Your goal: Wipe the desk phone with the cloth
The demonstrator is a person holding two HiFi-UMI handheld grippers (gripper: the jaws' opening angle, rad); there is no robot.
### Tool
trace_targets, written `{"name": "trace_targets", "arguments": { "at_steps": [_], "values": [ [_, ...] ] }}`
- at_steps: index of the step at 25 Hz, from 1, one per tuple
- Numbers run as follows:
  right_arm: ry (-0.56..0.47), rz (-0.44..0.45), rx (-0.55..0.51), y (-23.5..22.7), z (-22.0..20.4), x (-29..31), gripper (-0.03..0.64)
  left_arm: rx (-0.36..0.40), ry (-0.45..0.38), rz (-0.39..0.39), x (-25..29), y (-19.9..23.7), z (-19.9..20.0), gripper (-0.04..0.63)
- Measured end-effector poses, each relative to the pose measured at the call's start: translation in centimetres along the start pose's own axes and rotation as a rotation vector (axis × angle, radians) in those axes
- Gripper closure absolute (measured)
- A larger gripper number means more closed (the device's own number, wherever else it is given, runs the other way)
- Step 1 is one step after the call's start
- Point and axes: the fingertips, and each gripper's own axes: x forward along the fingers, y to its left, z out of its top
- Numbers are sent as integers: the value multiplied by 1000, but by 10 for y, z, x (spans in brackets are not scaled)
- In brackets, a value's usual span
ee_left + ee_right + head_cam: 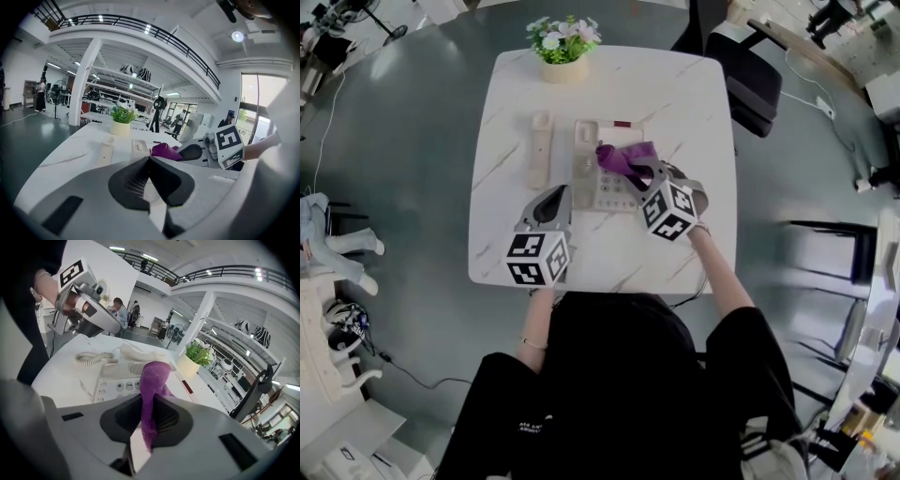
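Evidently clamped cloth [152,376], perhaps touching desk phone [115,383]

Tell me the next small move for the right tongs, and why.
Probably lower the right tongs slightly, so the purple cloth presses flat on the phone base for a wiping stroke. The tongs are shut on the cloth, which hangs bunched over the keypad, and the handset lies aside on the table, leaving the base uncovered.

White marbled table [684,103]: desk phone [598,192], handset [541,150] (off its cradle), potted plant [563,47]
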Motion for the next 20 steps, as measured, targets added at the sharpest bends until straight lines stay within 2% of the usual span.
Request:
{"name": "trace_targets", "arguments": {
  "at_steps": [20],
  "values": [
    [14, 113, 40, 38, -5, -11, 580, 16, 9, -28, -1, -10, -2, 598]
  ]
}}
